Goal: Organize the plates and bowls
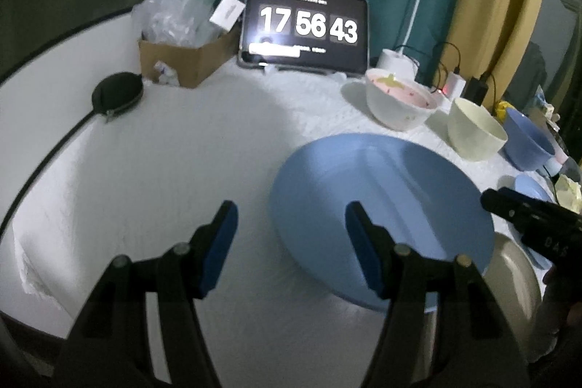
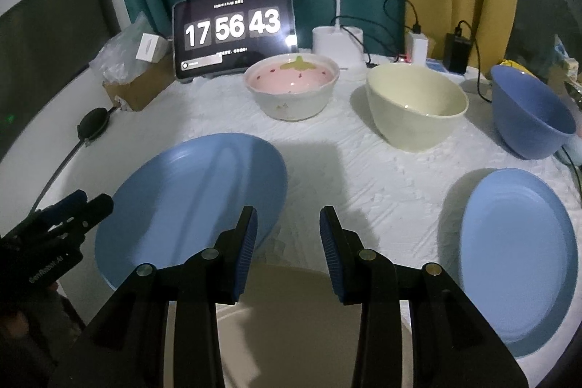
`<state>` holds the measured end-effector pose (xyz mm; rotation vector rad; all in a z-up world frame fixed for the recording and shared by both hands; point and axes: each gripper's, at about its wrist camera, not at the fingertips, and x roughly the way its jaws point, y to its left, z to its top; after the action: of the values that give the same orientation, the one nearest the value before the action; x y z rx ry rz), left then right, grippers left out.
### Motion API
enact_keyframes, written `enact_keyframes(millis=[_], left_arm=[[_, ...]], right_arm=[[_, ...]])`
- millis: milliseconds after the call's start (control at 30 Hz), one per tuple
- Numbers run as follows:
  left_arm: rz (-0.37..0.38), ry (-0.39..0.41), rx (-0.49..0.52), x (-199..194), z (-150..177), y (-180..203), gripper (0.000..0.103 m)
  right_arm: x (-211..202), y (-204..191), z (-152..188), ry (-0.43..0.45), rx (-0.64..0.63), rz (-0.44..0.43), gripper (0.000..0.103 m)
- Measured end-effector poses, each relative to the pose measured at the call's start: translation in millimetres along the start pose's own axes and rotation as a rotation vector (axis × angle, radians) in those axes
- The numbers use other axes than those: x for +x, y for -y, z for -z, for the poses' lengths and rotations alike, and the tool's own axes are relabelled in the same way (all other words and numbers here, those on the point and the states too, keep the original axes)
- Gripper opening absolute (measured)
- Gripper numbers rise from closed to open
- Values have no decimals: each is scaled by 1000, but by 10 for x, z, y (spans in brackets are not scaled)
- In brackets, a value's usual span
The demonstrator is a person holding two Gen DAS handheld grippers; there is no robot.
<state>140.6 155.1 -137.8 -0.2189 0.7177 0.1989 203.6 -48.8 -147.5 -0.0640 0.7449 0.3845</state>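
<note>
The table [image 2: 363, 177], under a white cloth, carries everything. Seen from the right wrist camera, the biggest piece is the large blue plate [image 2: 189, 202] at 9 o'clock, flat on the cloth. A second blue plate [image 2: 516, 253] lies at 3 o'clock, well apart from the first, and a beige plate [image 2: 291, 300] sits at 6 o'clock, just under the camera. I think the plates are spread out like this because they are not stacked yet.

Three bowls stand in a row behind: a cream bowl [image 2: 414, 108] at 1 o'clock, a blue bowl [image 2: 527, 115] at 2 o'clock, a pink bowl [image 2: 291, 90] at 12 o'clock. All are upright and separate.

The right hand-held gripper [image 2: 288, 235] is spread, with nothing between its fingers; it hangs over the far edge of the beige plate. The left hand-held gripper [image 1: 291, 235] is spread wider and also holds nothing; its right finger is in front of the large blue plate, probably to take its rim.
</note>
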Motion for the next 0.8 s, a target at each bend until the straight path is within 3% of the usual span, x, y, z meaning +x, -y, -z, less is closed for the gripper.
enact_keyframes(millis=[433, 800], left_arm=[[31, -85, -15, 245, 106, 2, 63], [82, -83, -8, 286, 139, 43, 62]], right_arm=[[189, -87, 40, -46, -13, -30, 38], [227, -100, 46, -53, -4, -65, 35]])
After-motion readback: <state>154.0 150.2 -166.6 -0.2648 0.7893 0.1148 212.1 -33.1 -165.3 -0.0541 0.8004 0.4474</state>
